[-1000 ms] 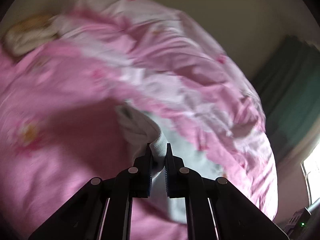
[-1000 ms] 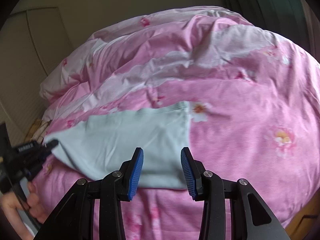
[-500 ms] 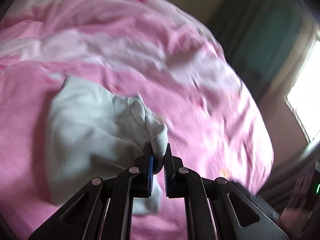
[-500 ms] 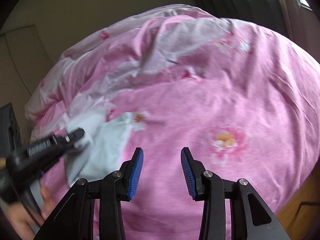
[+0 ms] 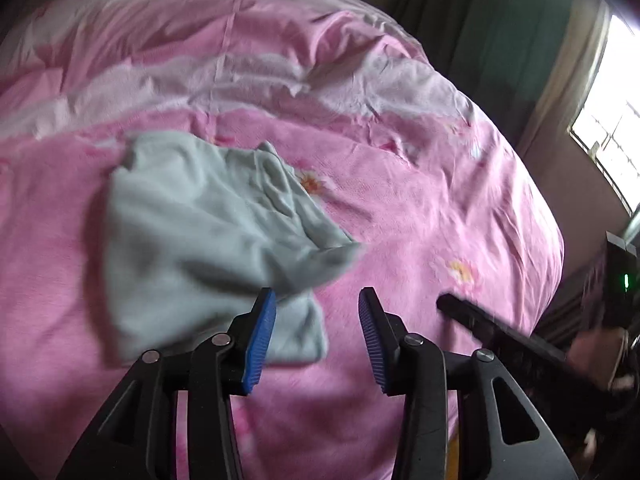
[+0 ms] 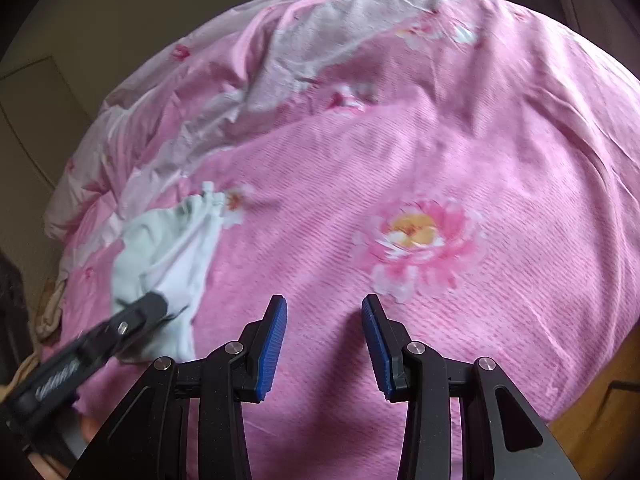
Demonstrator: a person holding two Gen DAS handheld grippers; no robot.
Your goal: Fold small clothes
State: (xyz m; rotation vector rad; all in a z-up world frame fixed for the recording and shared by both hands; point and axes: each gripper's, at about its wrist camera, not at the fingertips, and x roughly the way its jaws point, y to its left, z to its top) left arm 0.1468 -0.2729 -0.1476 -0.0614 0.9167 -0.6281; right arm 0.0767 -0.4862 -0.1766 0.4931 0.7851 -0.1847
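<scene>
Lying rumpled on the pink floral bedspread (image 5: 420,208), the pale mint garment (image 5: 200,232) occupies the centre left of the left wrist view; its lower edge sits behind the tip of the left-hand blue pad. Part of the cloth is folded over itself, with one corner pointing toward the frame centre.

Left gripper (image 5: 318,336): jaws spread wide, nothing between the blue pads (image 5: 260,340). Only bedspread shows in the gap. In the right wrist view this gripper (image 6: 160,304) enters from the lower left as a black finger whose tip overlaps the garment's (image 6: 176,248) lower edge; contact cannot be confirmed owing to blur.

Right gripper (image 6: 324,340): jaws spread wide, nothing held. Its gap frames bare bedspread (image 6: 500,140), with a large printed flower (image 6: 416,236) just above and to the right of the pads. In the left wrist view, one black finger of this gripper (image 5: 452,304) reaches in from the right edge over the bedspread, well apart from the garment.

Background, left wrist view: a dark green curtain (image 5: 500,40) at the upper right and a bright window (image 5: 616,128) at the right edge.
</scene>
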